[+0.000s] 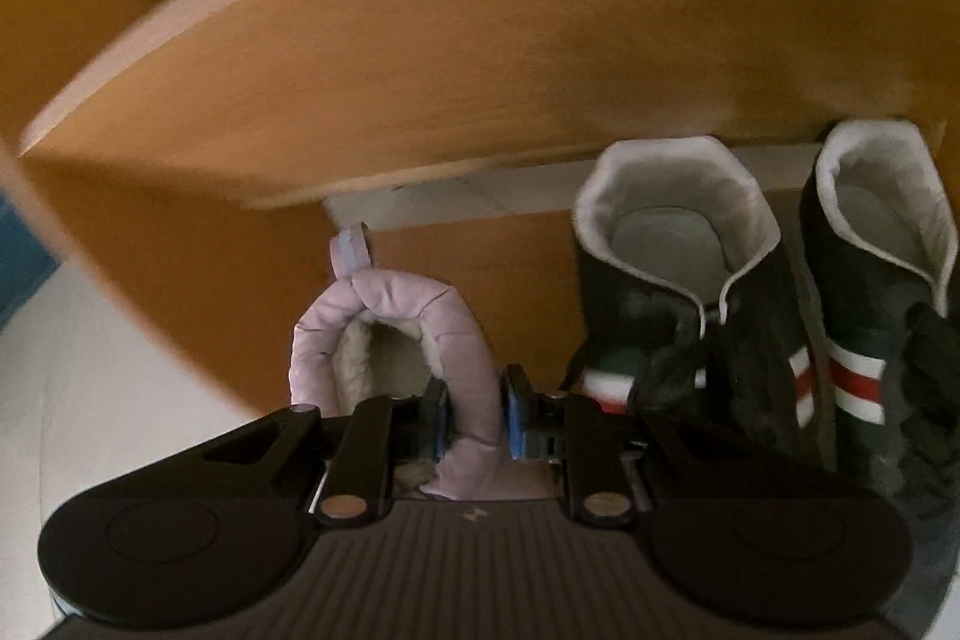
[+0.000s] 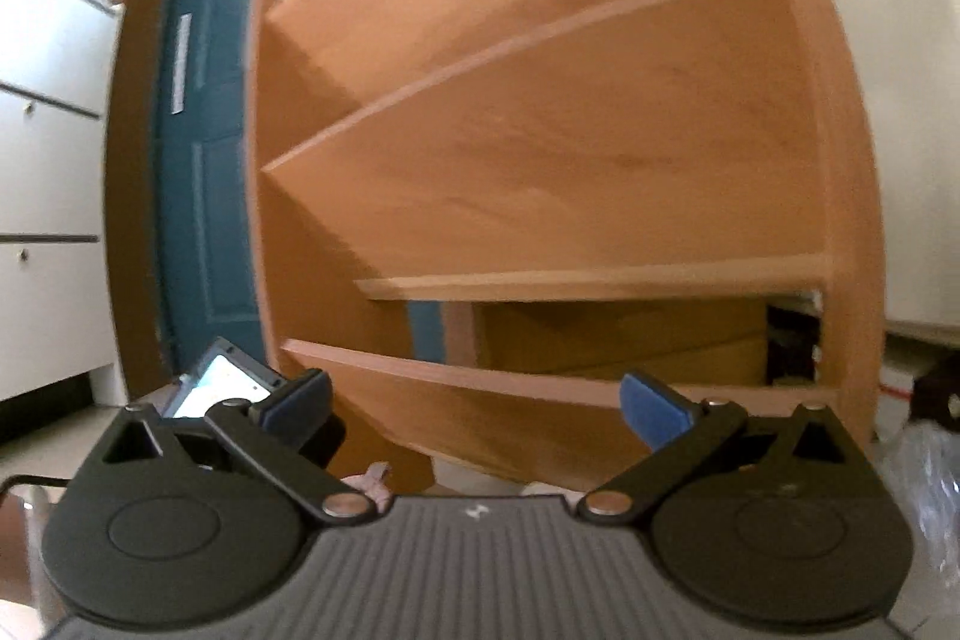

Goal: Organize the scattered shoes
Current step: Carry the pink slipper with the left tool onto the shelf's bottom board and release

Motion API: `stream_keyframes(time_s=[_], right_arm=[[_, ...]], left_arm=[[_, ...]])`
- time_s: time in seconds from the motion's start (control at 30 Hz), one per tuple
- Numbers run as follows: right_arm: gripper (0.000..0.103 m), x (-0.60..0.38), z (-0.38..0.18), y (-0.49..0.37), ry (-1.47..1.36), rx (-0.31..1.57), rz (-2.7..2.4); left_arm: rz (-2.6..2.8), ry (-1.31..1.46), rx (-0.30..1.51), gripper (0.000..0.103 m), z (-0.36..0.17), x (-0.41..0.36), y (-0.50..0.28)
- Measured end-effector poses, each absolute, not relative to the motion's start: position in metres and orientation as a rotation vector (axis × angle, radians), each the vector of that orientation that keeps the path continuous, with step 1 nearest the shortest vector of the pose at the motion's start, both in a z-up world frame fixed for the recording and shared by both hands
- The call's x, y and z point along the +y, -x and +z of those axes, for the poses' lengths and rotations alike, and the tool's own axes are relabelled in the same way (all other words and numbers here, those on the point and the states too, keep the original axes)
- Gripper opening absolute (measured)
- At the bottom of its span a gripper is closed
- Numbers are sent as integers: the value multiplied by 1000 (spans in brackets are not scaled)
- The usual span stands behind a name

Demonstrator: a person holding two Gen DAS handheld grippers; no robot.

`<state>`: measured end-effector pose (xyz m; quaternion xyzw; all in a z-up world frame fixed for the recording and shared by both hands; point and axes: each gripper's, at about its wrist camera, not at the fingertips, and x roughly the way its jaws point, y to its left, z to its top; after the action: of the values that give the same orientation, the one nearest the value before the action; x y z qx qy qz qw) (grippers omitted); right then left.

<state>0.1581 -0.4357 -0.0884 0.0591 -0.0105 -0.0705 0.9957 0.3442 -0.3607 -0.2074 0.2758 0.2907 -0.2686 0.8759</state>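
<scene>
- The left gripper [image 1: 474, 415] is seen clamped across the padded collar of a small pink boot [image 1: 390, 340]; one pad sits inside the fleece-lined opening, the other against the outer wall of the collar.
- Whether the pads press firmly or only lightly on the collar cannot be told, but the fabric is plainly caught between them.
- The pink boot is held at the bottom opening of an orange wooden shoe rack [image 1: 420, 58], its heel loop [image 1: 353, 250] pointing away from the camera toward the rack's back.
- The boot's long axis is judged to run roughly along the gripper's pointing line, toe hidden beneath the gripper body.
- A pair of dark high-top sneakers [image 1: 768, 292] with red-and-white stripes is noted just right of the boot on the same low level, heels outward, collars upright.
- The relation that matters: free space lies ahead of the boot and to its left, the sneakers closing off its right side; a parallel placement beside them is judged the likely aim.
- The right gripper [image 2: 474, 409] is seen with its blue pads wide apart and nothing between them, facing the rack's shelves [image 2: 540, 196] from farther back.
- The left hand is clearly the nearer one to the placement spot.
- A teal door [image 2: 204, 148] is noted left of the rack.
</scene>
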Motion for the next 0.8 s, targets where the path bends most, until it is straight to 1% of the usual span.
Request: stream_keyframes(time_s=[0.03,0.07,0.1,0.13,0.17,0.4,0.6,0.67,0.8], right_arm=[[102,-439,-90,-159,-116,-18,-146],[103,-441,-92,-160,-108,-19,-147],[103,-442,-93,-160,-99,-20,-148],[103,-444,-94,-161,-90,-21,-148],[103,-443,-95,-161,-82,-19,-150],[103,-434,-100,-164,-67,3,-112],[103,-417,-100,-165,-81,15,-46],[103,-412,-99,-166,-86,17,-38],[102,-396,-98,-174,-51,59,21]], left_arm=[[-557,-577,593,33,-209,-364,-347],[-548,-555,586,42,-208,-364,-350],[-545,-495,570,46,-203,-361,-354],[-545,-456,559,52,-200,-358,-356],[-546,-430,550,54,-198,-355,-356],[-527,-457,564,54,-192,-328,-343],[-502,-392,650,54,-197,-275,-315],[-484,-417,664,54,-206,-266,-308],[-436,-345,681,54,-204,-247,-290]])
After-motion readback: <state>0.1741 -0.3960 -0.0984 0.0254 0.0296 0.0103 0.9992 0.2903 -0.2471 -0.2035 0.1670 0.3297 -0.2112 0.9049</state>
